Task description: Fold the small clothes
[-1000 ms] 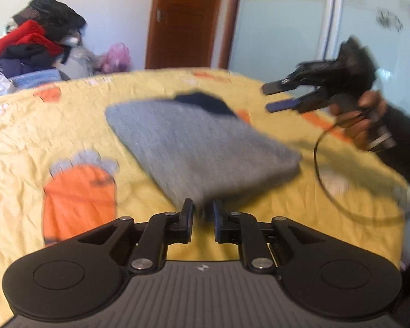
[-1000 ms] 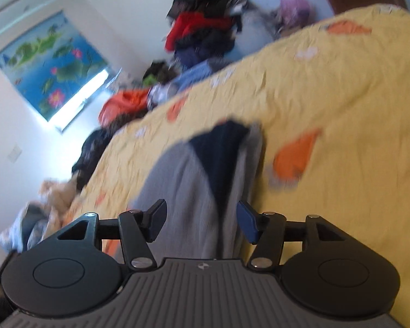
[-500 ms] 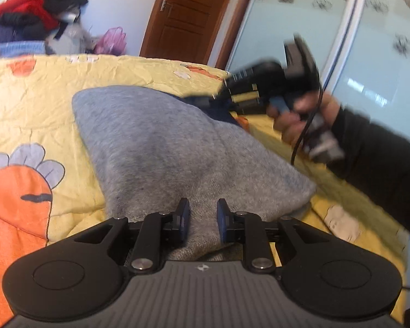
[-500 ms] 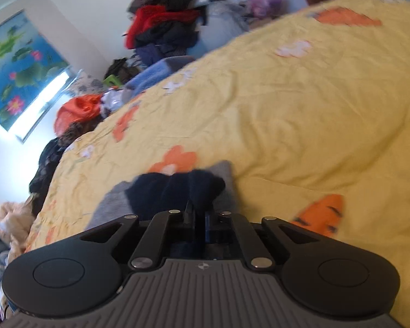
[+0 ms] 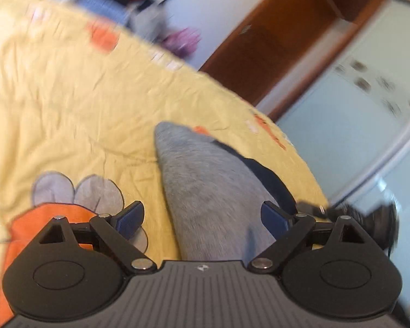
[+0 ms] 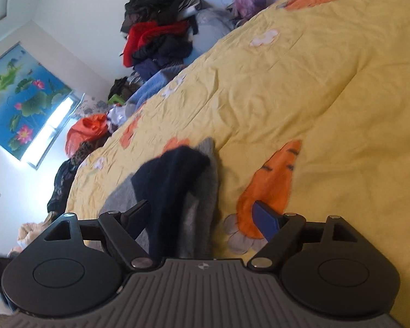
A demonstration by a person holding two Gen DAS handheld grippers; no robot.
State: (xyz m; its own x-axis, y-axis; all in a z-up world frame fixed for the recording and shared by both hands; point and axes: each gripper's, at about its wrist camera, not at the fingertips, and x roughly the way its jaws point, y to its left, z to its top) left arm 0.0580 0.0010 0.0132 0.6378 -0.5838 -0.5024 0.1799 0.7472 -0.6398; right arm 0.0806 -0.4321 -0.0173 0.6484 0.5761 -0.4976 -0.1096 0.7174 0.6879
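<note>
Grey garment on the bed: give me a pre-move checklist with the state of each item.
1. Left gripper released: ok; jaws just opened, pads off the cloth.
2. Right gripper released: ok; jaws just opened wide.
3. Grey garment resting on the yellow bedspread: ok.
4. Navy part tucked in: not ok, it lies bunched on top.
5. Fold edges aligned: cannot tell; left view blurred.
</note>
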